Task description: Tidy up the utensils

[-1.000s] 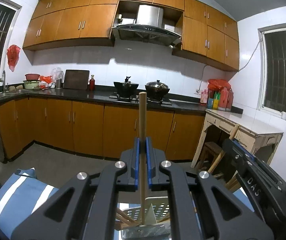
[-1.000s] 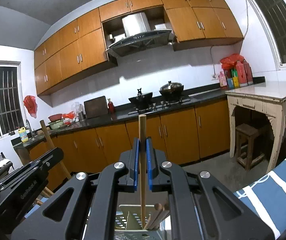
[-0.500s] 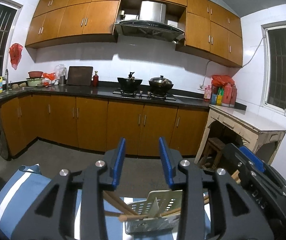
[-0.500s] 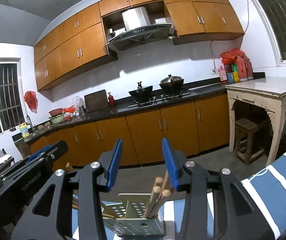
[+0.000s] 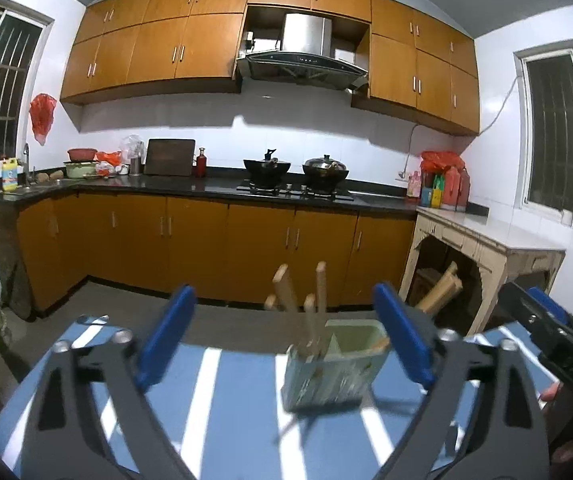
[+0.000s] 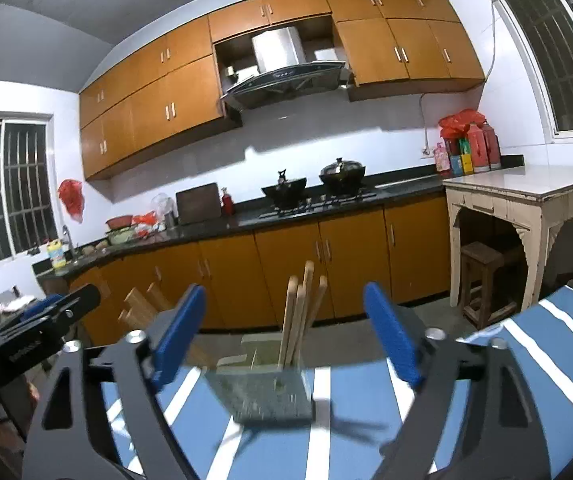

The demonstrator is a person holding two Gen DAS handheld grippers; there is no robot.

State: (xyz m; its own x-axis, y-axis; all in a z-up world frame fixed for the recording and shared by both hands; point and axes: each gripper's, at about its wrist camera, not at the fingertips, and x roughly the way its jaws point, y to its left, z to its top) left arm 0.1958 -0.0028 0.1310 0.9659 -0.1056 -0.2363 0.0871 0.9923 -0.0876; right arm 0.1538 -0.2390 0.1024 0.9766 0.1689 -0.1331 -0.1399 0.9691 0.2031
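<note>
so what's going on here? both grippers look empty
Yes, both are empty. The left gripper and right gripper have their jaws opening, with nothing between the pads. Ahead of them, the perforated utensil holder stands on the blue striped cloth with the wooden utensils upright or leaning inside it. No other loose utensils are visible.

left wrist: faces kitchen | right wrist: likewise; share utensil holder (image 5: 332, 364) (image 6: 264, 384)

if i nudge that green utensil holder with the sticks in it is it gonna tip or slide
The utensil holder looks like thin perforated plastic, so probably light and easy to shove. The tall wooden sticks rise well above its rim and lean, which likely makes it top-heavy and apt to tip. It stands on a striped cloth, so it may drag the fabric rather than slide cleanly.
</note>
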